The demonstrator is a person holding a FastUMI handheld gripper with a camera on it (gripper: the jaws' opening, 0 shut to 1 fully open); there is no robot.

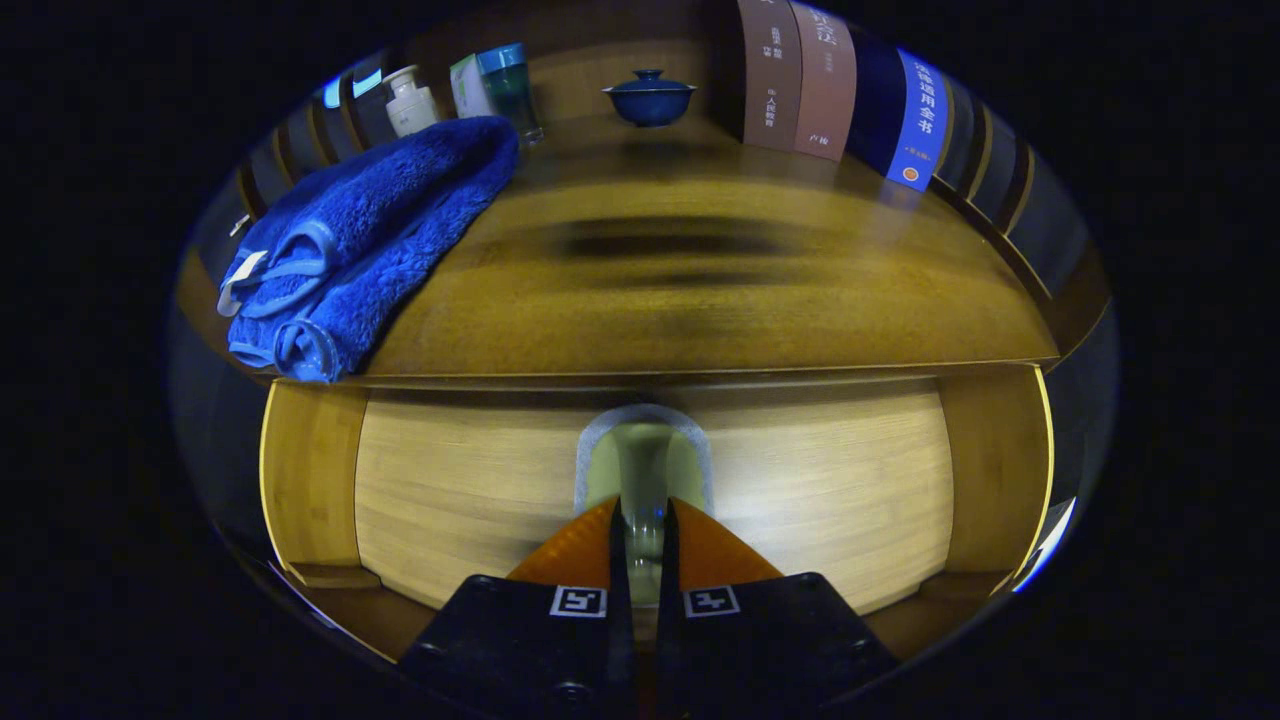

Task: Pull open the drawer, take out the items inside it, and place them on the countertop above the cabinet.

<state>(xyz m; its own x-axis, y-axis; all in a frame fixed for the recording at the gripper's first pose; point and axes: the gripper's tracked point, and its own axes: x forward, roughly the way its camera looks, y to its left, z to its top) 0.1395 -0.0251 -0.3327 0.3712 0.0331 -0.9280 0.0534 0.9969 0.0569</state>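
1. Gripper (641, 520) fingers sit nearly together at the middle of the drawer front (480, 500), their tips at the arched cut-out pull (642, 440). A thin, glassy-looking edge stands in the narrow gap between them; whether both fingers actually press on it, I cannot tell.
2. Drawer state: the front panel looks flush under the bench (700, 300) lip, so I judge the drawer closed or barely started. Its contents are hidden.
3. Bench top above the cabinet already carries a folded blue towel (370, 240) on the left, a white pump bottle (410, 100) and a teal-capped bottle (512, 90) behind it, a blue lidded bowl (650, 97) at the back centre, and a row of books (830, 85) to the right. Whether any of these came from the drawer cannot be told.
4. Done so far, as I read it: the approach to the pull.
5. Left: pulling the drawer open, lifting out each item, and setting them on the free middle stretch of the bench.
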